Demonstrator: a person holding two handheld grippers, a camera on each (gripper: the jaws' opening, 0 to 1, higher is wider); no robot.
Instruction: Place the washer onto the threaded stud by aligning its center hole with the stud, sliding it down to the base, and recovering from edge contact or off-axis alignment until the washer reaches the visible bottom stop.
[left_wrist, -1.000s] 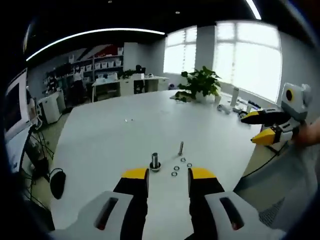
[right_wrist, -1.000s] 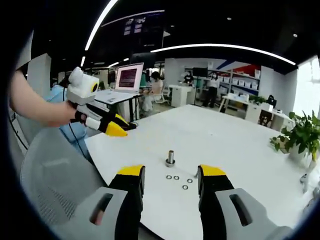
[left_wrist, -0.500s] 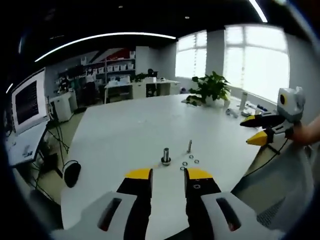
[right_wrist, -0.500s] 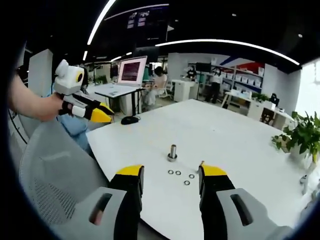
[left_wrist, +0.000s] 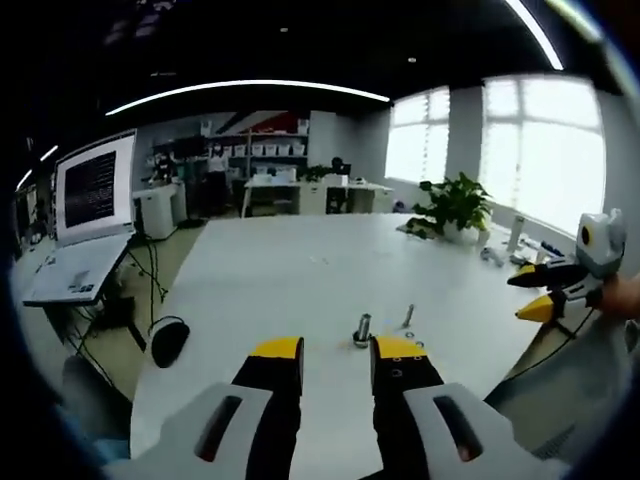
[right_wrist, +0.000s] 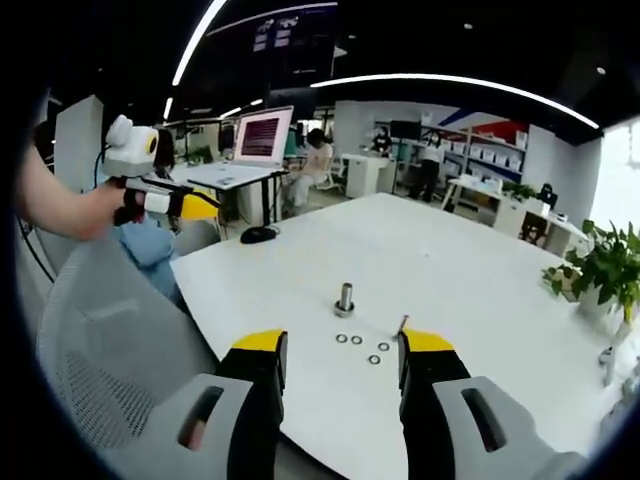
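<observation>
Since the earlier frames the left gripper (left_wrist: 335, 352) had swung so that its view took in more of the laptop side of the room, and the stud (left_wrist: 362, 331) had shifted to just above its own jaws; in the right gripper view the left gripper (right_wrist: 150, 195) had drawn back toward the chair (right_wrist: 95, 330).

Both pairs of jaws stood apart with nothing between them. The right gripper (right_wrist: 335, 350) hovered over the near edge of the table (right_wrist: 480, 290), its jaws released. Just beyond its tips lay the loose washers (right_wrist: 358, 341) in a small cluster, flat on the table, and a little past them the stud (right_wrist: 345, 298) stood upright on its base, bare. A thin bolt (right_wrist: 402, 323) sat near the right jaw tip.

No washer was picked yet, so the step in hand looked like the approach. To do it well, the right jaws would likely need to come down on one washer alone, pinching its rim from the outer side so the centre hole stayed clear. A flat washer on a smooth table may slide or tip; a slow, low closing should help.
</observation>
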